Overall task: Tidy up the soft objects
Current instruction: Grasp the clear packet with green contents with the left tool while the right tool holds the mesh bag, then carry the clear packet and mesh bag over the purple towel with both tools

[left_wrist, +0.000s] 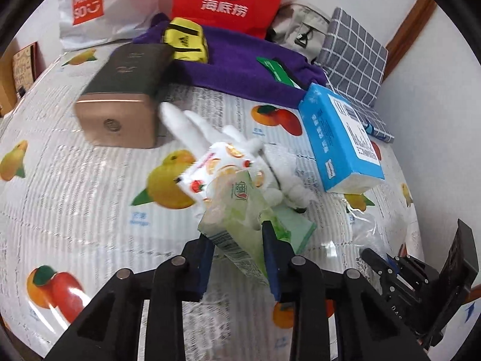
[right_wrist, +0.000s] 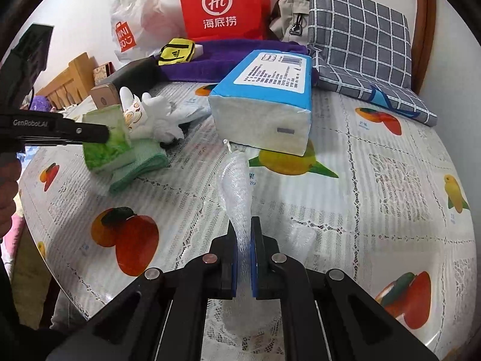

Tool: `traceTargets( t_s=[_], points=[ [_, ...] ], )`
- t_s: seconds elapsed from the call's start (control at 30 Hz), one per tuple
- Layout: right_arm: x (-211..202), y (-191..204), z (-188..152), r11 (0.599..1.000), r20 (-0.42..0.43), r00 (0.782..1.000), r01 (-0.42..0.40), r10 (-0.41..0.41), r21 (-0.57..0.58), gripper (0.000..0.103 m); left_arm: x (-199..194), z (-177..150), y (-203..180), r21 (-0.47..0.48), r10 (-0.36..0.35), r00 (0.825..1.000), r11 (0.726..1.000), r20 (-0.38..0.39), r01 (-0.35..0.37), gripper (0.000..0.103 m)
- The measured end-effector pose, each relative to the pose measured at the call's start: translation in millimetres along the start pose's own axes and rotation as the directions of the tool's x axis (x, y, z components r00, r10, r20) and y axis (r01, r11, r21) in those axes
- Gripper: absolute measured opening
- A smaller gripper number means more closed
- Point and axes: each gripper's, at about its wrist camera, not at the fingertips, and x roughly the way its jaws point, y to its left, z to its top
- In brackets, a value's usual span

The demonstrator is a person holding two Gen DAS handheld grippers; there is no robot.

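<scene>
Left gripper (left_wrist: pixel 237 237) clamped on a green tissue pack (left_wrist: pixel 237 219), fingers (left_wrist: pixel 272 258) pressed against its crinkled sides, pack lifted and tilted over a folded green cloth (right_wrist: pixel 141 162) lying on the desk (right_wrist: pixel 345 204). Just behind the pack, touching it, a white plush rabbit (left_wrist: pixel 195 126) in a fruit-print wrap, ears toward a gold-ended dark box (left_wrist: pixel 120 102). Right gripper (right_wrist: pixel 243 234) closed nearly together on a strip of clear bubble wrap (right_wrist: pixel 237 180), fingers (right_wrist: pixel 257 258) pinching its near end, the rest trailing forward across the fruit-patterned cover toward a blue tissue pack (right_wrist: pixel 264 102). Blue pack resting on the desk, one end raised against a purple towel (left_wrist: pixel 240 60). On the towel, a yellow pouch (left_wrist: pixel 186 40). Behind, against the wall, a red paper bag (right_wrist: pixel 222 3), a white plastic bag (right_wrist: pixel 135 15), a beige bag (right_wrist: pixel 290 15) and a grey checked cushion (right_wrist: pixel 360 39).
</scene>
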Motion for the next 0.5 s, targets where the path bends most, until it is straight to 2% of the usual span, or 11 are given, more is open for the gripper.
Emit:
traceTargets(
  t_s=[0.37, 0.5],
  points=[
    [-23, 3, 14, 0.997, 0.032, 0.999, -0.039, 0.037, 0.069, 0.004, -31, -3, 33, -0.064, -0.033, 0.998, 0.997, 0.062, 0.036, 0.024],
    [-37, 5, 25, 0.996, 0.059, 0.998, -0.024, 0.019, 0.085, 0.004, -43, 2, 38, -0.065, -0.025, 0.996, 0.997, 0.081, 0.030, 0.024]
  ],
)
